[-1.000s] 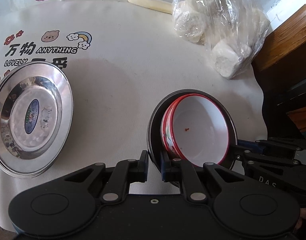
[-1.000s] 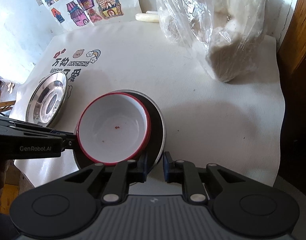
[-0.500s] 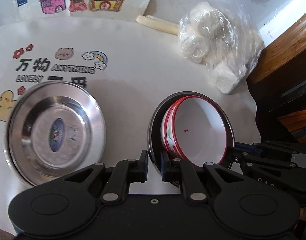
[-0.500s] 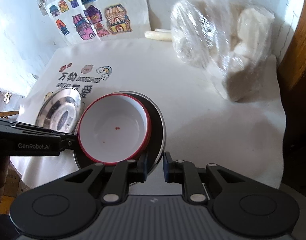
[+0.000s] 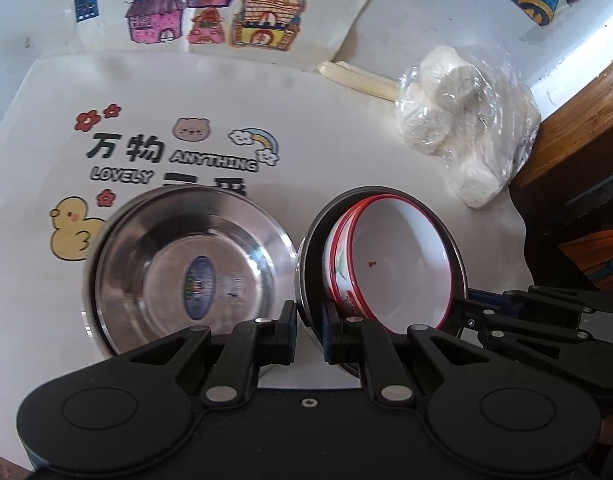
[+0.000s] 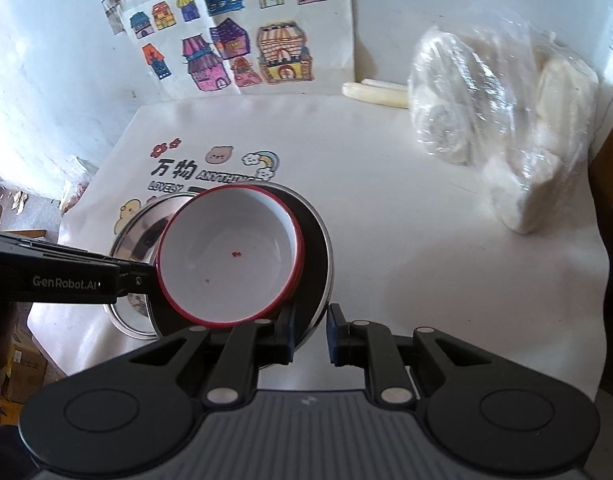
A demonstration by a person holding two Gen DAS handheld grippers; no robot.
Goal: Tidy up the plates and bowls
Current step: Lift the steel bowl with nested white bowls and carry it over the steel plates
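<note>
A steel plate hangs above the table with a white red-rimmed bowl inside; a second red rim shows just under the bowl's edge. My left gripper is shut on the plate's left rim. Opposite it, my right gripper is shut on the right rim. Another steel plate with a blue sticker lies on the tablecloth, just left of the carried stack and partly under it in the right wrist view.
A plastic bag of white buns sits at the back right, with pale sticks beside it. Dark wooden furniture borders the table on the right. House drawings hang on the wall behind.
Both grippers have carried the plate and bowl left and a little up. The steel plate on the table, once well apart, now lies right beside the stack.
</note>
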